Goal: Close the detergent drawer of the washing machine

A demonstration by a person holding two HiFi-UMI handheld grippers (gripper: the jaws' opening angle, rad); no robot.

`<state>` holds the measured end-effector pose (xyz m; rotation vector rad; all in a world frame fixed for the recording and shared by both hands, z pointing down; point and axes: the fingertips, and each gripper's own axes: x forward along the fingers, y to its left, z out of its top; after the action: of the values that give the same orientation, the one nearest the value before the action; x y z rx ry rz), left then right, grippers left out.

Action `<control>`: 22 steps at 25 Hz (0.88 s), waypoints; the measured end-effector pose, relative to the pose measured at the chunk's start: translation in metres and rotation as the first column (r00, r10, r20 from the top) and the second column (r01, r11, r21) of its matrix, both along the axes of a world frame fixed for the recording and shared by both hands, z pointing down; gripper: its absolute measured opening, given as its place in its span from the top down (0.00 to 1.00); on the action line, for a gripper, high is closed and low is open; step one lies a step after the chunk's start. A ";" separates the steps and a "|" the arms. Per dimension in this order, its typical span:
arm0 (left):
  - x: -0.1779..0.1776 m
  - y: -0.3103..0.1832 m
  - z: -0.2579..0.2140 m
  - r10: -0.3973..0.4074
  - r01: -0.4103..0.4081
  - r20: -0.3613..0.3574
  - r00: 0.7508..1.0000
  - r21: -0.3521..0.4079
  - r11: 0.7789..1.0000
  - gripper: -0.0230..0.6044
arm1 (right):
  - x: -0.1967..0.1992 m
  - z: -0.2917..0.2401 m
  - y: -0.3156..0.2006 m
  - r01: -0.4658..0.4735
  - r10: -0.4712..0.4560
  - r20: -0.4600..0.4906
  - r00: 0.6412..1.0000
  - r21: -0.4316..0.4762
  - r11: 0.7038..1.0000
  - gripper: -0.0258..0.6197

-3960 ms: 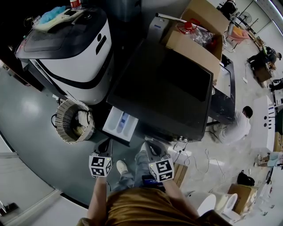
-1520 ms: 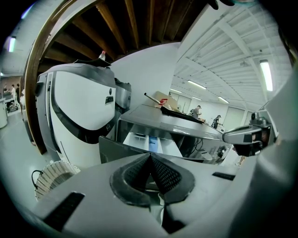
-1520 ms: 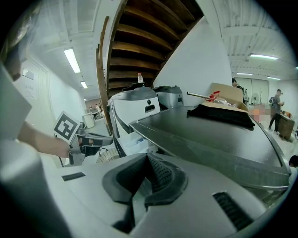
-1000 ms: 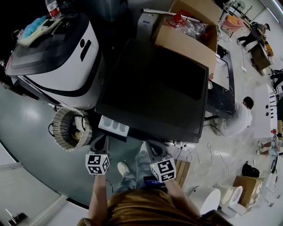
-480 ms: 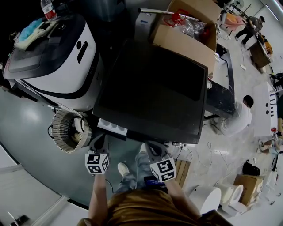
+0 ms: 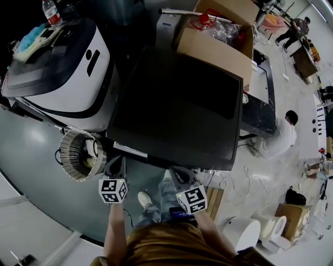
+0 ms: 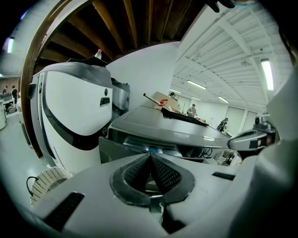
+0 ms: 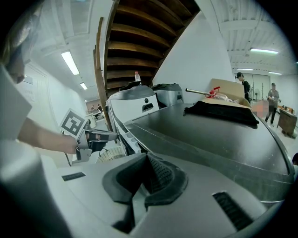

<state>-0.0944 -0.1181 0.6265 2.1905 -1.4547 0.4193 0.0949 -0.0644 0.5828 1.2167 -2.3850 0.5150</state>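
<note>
The detergent drawer (image 6: pixel 129 150) sits at the front left corner of the dark-topped washing machine (image 6: pixel 182 98), showing in the head view only as a thin pale strip under the lid edge. Four seconds ago it stood well out with its white compartments and a blue patch open to view, and a second ago it was about half in. In the left gripper view the drawer (image 7: pixel 153 149) is a narrow bluish band just under the machine's grey top. No brand can be read. The dark marks on the panel of the white top-loading machine (image 6: pixel 62 62) to the left are too small to make out. The left gripper (image 6: pixel 119 161) points at the drawer front from just below it, though contact cannot be told. Its fingers (image 7: pixel 165 174) are pressed together into a V with nothing between them. The right gripper (image 6: pixel 176 172) is held near the middle of the machine's front edge, its fingers (image 8: pixel 158 174) likewise closed and empty. Its own view shows the left gripper (image 8: pixel 93 137) reaching toward the machine's corner. A wicker basket (image 6: pixel 78 155) stands on the floor beside the drawer corner, between the two machines. A cardboard box (image 6: pixel 218 44) rests behind the dark lid, and a bottle (image 6: pixel 49 11) stands at the back of the white machine. A person (image 6: pixel 281 139) sits on the floor to the right.
</note>
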 end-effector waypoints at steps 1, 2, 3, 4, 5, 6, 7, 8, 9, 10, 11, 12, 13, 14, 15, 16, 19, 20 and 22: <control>0.000 -0.001 0.000 -0.002 0.002 -0.001 1.000 -0.001 1.000 0.92 | 0.001 0.000 0.000 0.002 -0.002 0.000 1.000 -0.001 1.000 0.94; 0.001 -0.002 0.000 -0.004 0.004 -0.001 1.000 -0.001 1.000 0.92 | 0.001 0.000 -0.001 0.006 -0.006 -0.002 1.000 -0.002 1.000 0.94; 0.001 -0.003 0.001 -0.005 0.005 -0.001 1.000 -0.001 1.000 0.92 | 0.001 -0.001 -0.001 0.012 -0.012 -0.005 1.000 -0.002 1.000 0.94; 0.001 -0.005 0.001 -0.005 0.005 -0.002 1.000 0.001 1.000 0.92 | 0.001 -0.001 -0.001 0.019 -0.019 -0.006 1.000 0.000 1.000 0.94; 0.001 -0.007 0.001 -0.006 0.006 -0.002 1.000 0.003 1.000 0.93 | 0.001 -0.002 -0.002 0.026 -0.026 -0.006 1.000 0.002 1.000 0.94; 0.001 -0.009 0.001 -0.008 0.008 -0.001 1.000 0.005 1.000 0.92 | 0.001 -0.002 -0.002 0.032 -0.032 -0.005 0.999 0.003 0.999 0.94; 0.001 -0.011 0.001 -0.010 0.010 -0.001 1.000 0.007 1.000 0.92 | 0.001 -0.001 -0.003 0.038 -0.038 -0.005 0.999 0.001 0.999 0.94; 0.002 -0.012 0.001 -0.012 0.012 -0.001 1.000 0.008 1.000 0.93 | 0.002 0.000 -0.003 0.042 -0.042 -0.006 0.999 0.000 0.999 0.94; 0.003 -0.014 0.002 -0.014 0.014 -0.002 1.000 0.008 1.000 0.92 | 0.002 0.000 -0.004 0.046 -0.046 -0.008 0.999 0.001 0.999 0.94; 0.003 -0.016 0.002 -0.015 0.015 -0.002 1.000 0.008 1.000 0.93 | 0.003 -0.001 -0.005 0.047 -0.047 -0.008 0.999 0.004 0.999 0.94; 0.004 -0.017 0.002 -0.017 0.017 -0.002 1.000 0.008 1.000 0.92 | 0.003 -0.002 -0.006 0.047 -0.047 -0.007 0.999 0.007 0.999 0.94; 0.005 -0.019 0.002 -0.018 0.018 -0.001 1.000 0.009 1.000 0.92 | 0.004 -0.004 -0.007 0.047 -0.047 -0.006 0.999 0.009 0.999 0.94; 0.006 -0.021 0.002 -0.019 0.019 -0.001 1.000 0.010 1.000 0.92 | 0.005 -0.004 -0.007 0.048 -0.048 -0.004 0.999 0.007 0.999 0.94; 0.006 -0.023 0.002 -0.020 0.020 0.000 1.000 0.012 1.000 0.92 | 0.005 -0.004 -0.007 0.049 -0.049 -0.003 0.999 0.001 0.999 0.94; 0.007 -0.025 0.002 -0.021 0.021 0.000 1.000 0.013 1.000 0.92 | 0.006 -0.003 -0.006 0.051 -0.051 -0.003 0.999 -0.003 0.999 0.94; 0.008 -0.027 0.002 -0.023 0.023 -0.002 1.000 0.014 1.000 0.92 | 0.008 -0.002 -0.006 0.052 -0.052 -0.004 0.999 -0.002 0.999 0.94; 0.009 -0.029 0.003 -0.037 0.037 -0.013 0.999 0.018 0.999 0.92 | 0.012 -0.002 -0.008 0.048 -0.047 -0.013 0.999 0.007 0.999 0.94; 0.009 -0.029 0.003 -0.045 0.046 -0.019 0.999 0.019 0.999 0.92 | 0.012 -0.003 -0.009 0.047 -0.047 -0.014 0.999 0.009 0.999 0.94; 0.009 -0.029 0.003 -0.062 0.063 -0.026 0.998 0.020 0.998 0.92 | 0.013 -0.005 -0.011 0.049 -0.049 -0.015 0.999 0.012 0.999 0.94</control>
<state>-0.0853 -0.1474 0.6293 2.1520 -1.5155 0.3549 0.1080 -0.0754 0.5778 1.1605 -2.4028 0.4753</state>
